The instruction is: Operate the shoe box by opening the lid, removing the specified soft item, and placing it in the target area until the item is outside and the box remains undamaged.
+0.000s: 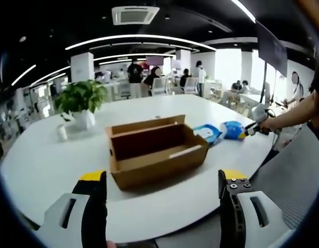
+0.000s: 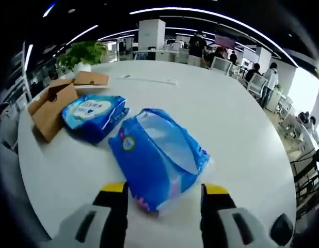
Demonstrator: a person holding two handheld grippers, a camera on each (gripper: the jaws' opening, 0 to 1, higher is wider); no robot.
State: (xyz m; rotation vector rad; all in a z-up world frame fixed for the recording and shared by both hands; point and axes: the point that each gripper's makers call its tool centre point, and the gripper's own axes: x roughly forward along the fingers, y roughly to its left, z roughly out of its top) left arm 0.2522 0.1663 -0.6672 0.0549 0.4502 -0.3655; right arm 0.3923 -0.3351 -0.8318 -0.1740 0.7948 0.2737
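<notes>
Placing step: your right gripper (image 2: 162,194), jaws wide, straddles the pack (image 2: 157,155) on the table (image 2: 242,124).
Box (image 1: 154,147) open; left gripper (image 1: 162,181) wide, idle. Next, back the right clear.

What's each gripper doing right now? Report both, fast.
Left gripper: open, holding nothing, back from the open shoe box.
Right gripper: open, jaws either side of the blue soft pack, not clamped on it.

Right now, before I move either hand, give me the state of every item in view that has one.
Shoe box: lid open, looks empty inside, upright on the table.
Blue soft pack: out of the box, lying on the table between the right gripper's jaws.
Second blue pack: out of the box, lying beside it.
Left gripper: open, empty.
Right gripper: open, pack ungripped.
Potted plant: upright.
</notes>
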